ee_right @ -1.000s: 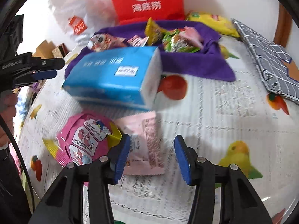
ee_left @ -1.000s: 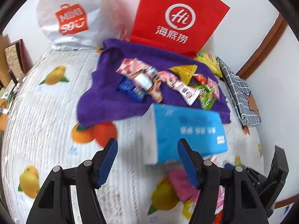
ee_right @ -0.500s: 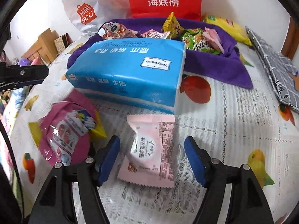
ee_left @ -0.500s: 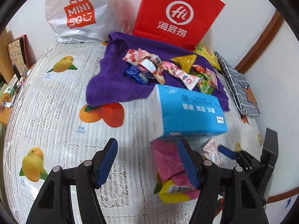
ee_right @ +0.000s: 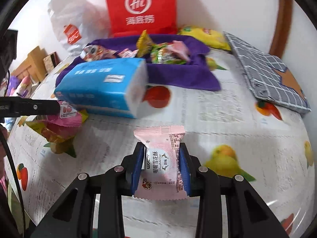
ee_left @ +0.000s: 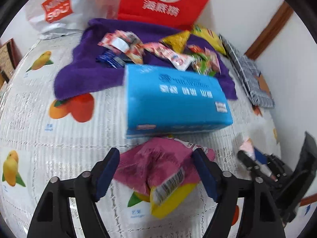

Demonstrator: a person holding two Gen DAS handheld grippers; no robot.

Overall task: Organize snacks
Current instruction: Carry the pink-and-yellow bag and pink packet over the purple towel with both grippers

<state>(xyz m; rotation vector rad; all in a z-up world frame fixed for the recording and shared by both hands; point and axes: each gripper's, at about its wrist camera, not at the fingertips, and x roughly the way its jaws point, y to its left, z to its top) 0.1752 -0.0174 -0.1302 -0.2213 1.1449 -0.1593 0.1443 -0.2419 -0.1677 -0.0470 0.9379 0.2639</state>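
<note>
My right gripper is shut on a pale pink snack packet, held just above the table; the packet also shows in the left wrist view. My left gripper is open, its fingers on either side of a pink and yellow snack bag that lies on the tablecloth; the bag also shows in the right wrist view. Several snacks lie piled on a purple cloth behind a blue tissue pack.
A red bag and a white Miniso bag stand against the back wall. A yellow chip bag and a grey checked pouch lie at the right. The tablecloth has a fruit print.
My right gripper has closed on the pale pink packet and lifted it slightly. My left gripper has moved forward so its fingers straddle the pink and yellow bag.
</note>
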